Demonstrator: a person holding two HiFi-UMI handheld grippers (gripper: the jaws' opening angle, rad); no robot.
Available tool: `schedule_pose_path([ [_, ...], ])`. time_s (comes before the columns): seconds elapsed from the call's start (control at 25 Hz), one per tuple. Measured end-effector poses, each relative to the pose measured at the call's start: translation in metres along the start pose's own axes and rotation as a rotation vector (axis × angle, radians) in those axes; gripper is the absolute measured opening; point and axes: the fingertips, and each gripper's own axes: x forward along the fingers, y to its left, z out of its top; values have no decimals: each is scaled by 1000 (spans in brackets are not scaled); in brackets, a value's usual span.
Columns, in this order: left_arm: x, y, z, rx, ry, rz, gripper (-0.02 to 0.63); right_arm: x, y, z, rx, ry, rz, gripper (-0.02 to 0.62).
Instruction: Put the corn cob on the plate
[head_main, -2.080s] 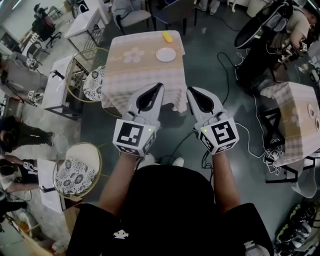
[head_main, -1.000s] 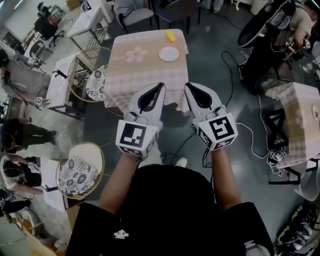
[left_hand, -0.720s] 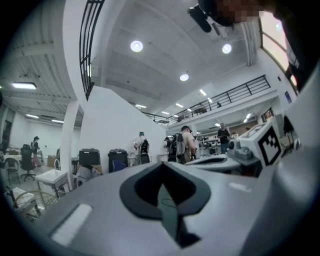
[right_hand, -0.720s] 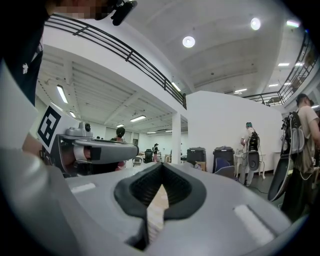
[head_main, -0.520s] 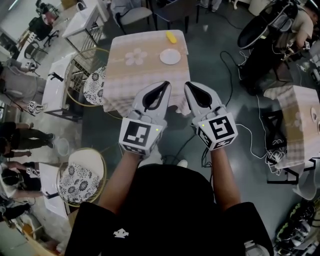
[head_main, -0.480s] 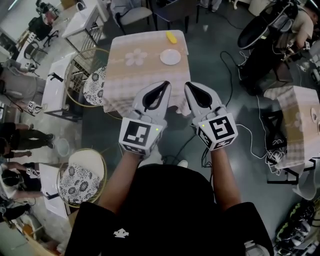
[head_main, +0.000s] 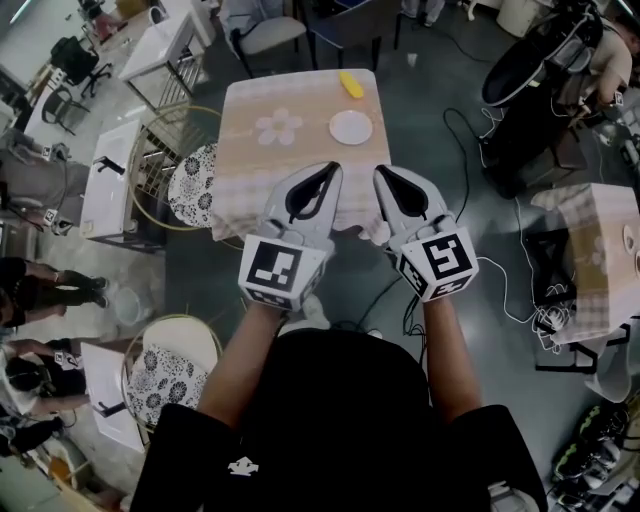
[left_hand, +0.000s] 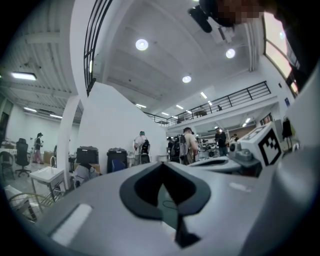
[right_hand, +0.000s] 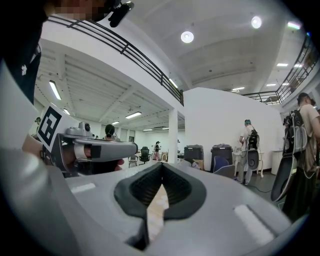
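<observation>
A yellow corn cob (head_main: 351, 84) lies at the far edge of a small table with a checked cloth (head_main: 270, 170). A white empty plate (head_main: 351, 127) sits a little nearer, on the table's right side. My left gripper (head_main: 325, 170) and right gripper (head_main: 385, 172) are held side by side, level, over the table's near edge and well short of both. Each is shut with nothing between its jaws. In the left gripper view the left gripper (left_hand: 162, 164) has its tips together, and in the right gripper view so does the right gripper (right_hand: 162, 165). Neither of those views shows the cob or the plate.
A round chair with a flowered cushion (head_main: 190, 172) stands against the table's left side, and another chair (head_main: 165, 370) is nearer at the left. White desks (head_main: 110, 185) and people fill the left. A second clothed table (head_main: 590, 250) and floor cables (head_main: 500, 270) lie to the right.
The table with cob and plate has drawn nearer in the head view. Both shut grippers have moved forward together and now overlap the table's near edge.
</observation>
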Motion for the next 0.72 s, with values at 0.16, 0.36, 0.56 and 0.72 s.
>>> schedule_pose_path([
  [0.16, 4, 23, -3, 5, -1, -20, 9, 23, 0, -1, -3, 9, -17, 2],
  [0.36, 6, 48, -4, -5, -1, -37, 9, 45, 2, 2, -8, 20, -41, 2],
  [0.56, 6, 68, -7, -15, -5, -59, 9, 61, 5, -1, -6, 33, -73, 2],
  [0.72, 0, 80, -12, -27, -10, -74, 9, 66, 12, -4, -6, 42, -99, 2],
])
